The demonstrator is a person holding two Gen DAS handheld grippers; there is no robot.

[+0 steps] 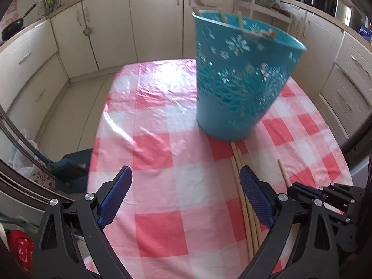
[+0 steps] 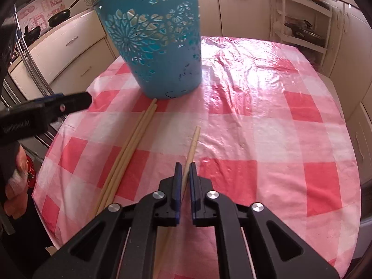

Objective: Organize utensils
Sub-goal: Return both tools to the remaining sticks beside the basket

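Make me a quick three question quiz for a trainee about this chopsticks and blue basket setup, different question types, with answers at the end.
1. True or false: the right gripper is closed on a single chopstick.
2. Multiple choice: the loose bundle of chopsticks on the checked tablecloth lies A) inside the blue basket, B) in front of the blue basket's base, C) on the floor.
3. Fill in: the left gripper is ____ and holds nothing.

Key:
1. True; its pads sit close on either side of the stick.
2. B; the tips reach the blue basket.
3. Open.
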